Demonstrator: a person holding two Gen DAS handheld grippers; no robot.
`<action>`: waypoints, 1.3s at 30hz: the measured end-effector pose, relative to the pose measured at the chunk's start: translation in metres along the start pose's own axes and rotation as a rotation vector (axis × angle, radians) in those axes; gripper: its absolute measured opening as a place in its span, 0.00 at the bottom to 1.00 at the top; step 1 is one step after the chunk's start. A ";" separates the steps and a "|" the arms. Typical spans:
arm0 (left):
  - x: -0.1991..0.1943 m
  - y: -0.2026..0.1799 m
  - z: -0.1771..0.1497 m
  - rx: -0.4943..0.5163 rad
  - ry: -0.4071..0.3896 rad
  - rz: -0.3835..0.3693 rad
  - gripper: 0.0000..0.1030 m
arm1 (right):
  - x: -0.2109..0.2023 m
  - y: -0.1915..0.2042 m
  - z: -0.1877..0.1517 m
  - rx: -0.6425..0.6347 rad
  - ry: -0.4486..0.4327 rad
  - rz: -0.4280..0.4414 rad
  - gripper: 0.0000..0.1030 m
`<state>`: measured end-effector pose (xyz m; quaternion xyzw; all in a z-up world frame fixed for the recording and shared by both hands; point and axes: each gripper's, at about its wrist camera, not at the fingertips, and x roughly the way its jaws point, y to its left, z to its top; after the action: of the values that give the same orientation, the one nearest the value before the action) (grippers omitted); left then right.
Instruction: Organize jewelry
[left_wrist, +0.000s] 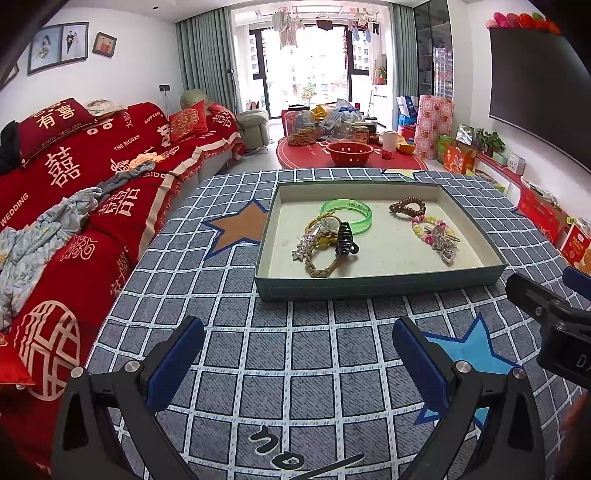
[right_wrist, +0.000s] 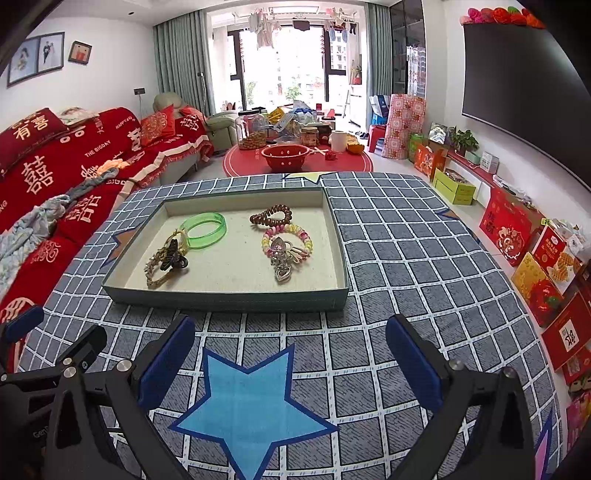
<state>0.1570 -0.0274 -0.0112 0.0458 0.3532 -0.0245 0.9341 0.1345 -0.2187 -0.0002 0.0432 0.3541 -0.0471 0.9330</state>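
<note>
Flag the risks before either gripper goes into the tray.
1. Left pile is tangled: the black claw clip lies over the braided cord and touches the green bangle. Lifting one will likely drag the others.
2. The silver charm lies inside the beaded bracelet, with the brown coil tie touching it; they may snag.
3. The tray sits loose on the cloth, so a finger catching its wall could shift it. Both grippers, left and right, are open and empty.
</note>
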 end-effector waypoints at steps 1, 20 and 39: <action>0.000 0.000 0.000 0.001 0.001 0.000 1.00 | -0.001 0.000 0.000 -0.001 -0.001 0.000 1.00; 0.000 0.001 -0.001 -0.002 0.004 -0.001 1.00 | -0.003 0.002 0.001 0.000 -0.003 0.006 1.00; -0.001 -0.002 -0.002 -0.003 0.005 -0.002 1.00 | -0.004 0.002 0.001 0.001 -0.004 0.007 1.00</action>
<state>0.1550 -0.0290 -0.0122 0.0439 0.3556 -0.0248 0.9333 0.1324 -0.2164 0.0029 0.0448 0.3520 -0.0443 0.9339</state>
